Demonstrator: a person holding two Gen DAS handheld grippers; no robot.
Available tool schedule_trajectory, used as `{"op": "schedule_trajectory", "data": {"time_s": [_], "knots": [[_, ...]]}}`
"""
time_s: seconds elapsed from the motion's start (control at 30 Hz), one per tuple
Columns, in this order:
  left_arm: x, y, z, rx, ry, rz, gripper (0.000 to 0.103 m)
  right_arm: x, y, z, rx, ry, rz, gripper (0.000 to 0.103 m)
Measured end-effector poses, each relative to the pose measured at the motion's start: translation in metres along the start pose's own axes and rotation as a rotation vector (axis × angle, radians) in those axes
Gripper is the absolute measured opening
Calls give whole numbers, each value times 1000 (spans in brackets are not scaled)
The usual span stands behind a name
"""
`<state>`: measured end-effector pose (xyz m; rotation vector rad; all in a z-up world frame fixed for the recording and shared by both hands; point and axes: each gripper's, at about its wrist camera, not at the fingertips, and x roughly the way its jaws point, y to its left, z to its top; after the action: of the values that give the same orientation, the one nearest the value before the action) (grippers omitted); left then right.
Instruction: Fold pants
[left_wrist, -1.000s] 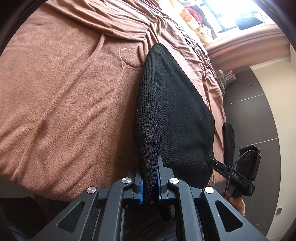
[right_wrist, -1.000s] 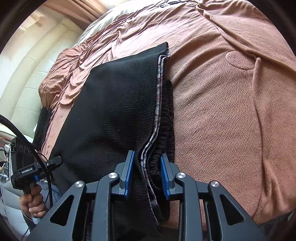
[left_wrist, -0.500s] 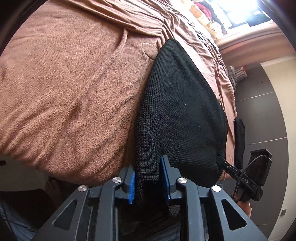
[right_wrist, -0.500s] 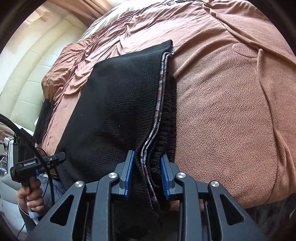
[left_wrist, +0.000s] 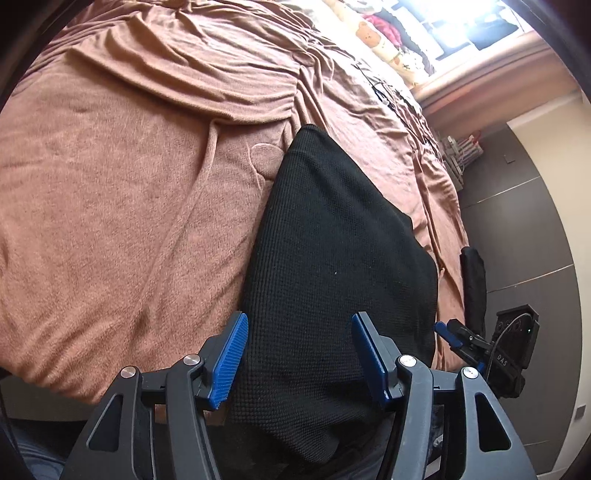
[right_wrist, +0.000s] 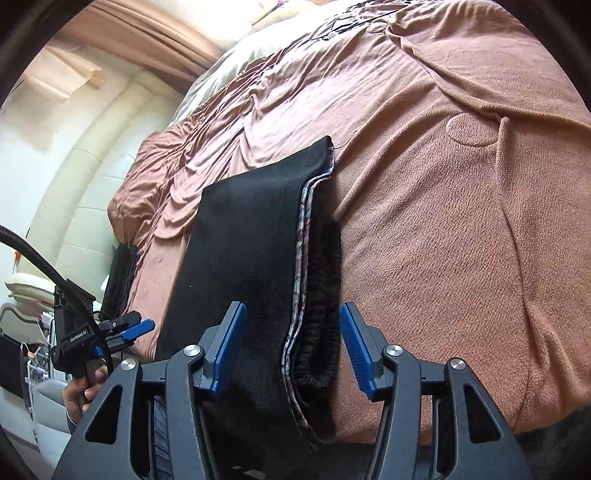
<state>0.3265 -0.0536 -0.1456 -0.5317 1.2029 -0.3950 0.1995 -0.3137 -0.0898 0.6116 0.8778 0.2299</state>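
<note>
Plainly, we count one pair of black knit pants (left_wrist: 332, 266), folded into a thick stack and lying on the brown bedspread (left_wrist: 122, 206) of the bed, with the near end hanging over the bed's edge at 6 o'clock in both wrist views. Our left gripper (left_wrist: 299, 354) has its jaws spread wide on either side of the pants' near end and grips nothing; the blue pads (left_wrist: 229, 358) stand just beside the cloth, and we cannot tell whether they touch it. Our right gripper (right_wrist: 291, 347) is likewise spread wide, its two pads flanking the layered edge of the pants (right_wrist: 255, 266), where a pale plaid lining shows between the black layers; it holds nothing either. In the left wrist view the right gripper appears at 4 o'clock, near the right side of the stack; in the right wrist view the left gripper (right_wrist: 136, 328) shows at 8 o'clock, with the left hand (right_wrist: 79, 391) on its handle. We count one other dark folded garment (right_wrist: 120, 280) lying at the bed's edge, at 9 o'clock in the right wrist view, well apart from the pants. A round stitched patch (right_wrist: 472, 129) marks the bedspread at 1 o'clock there. Beyond the bed lie a cream padded headboard (right_wrist: 85, 199) at 10 o'clock, and, in the left wrist view, a bright window (left_wrist: 461, 26) at 1 o'clock and a dark panelled wall (left_wrist: 524, 229) at 3 o'clock. Nothing lies on top of the pants.
</note>
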Motion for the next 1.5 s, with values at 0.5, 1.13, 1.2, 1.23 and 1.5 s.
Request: {"op": "schedule_trajectory", "data": {"time_s": [0.5, 1.13, 1.2, 1.23, 1.5], "knots": [[33, -3, 40, 26, 22, 22, 61, 55, -44, 40, 107, 72, 115, 63], [69, 8, 70, 4, 62, 29, 61, 66, -65, 68, 93, 135, 198, 43], [71, 7, 72, 10, 64, 22, 61, 59, -63, 69, 78, 122, 204, 31], [72, 7, 73, 12, 66, 20, 61, 55, -63, 68, 70, 117, 207, 29], [77, 6, 82, 24, 69, -3, 61, 51, -64, 62, 68, 118, 158, 71]]}}
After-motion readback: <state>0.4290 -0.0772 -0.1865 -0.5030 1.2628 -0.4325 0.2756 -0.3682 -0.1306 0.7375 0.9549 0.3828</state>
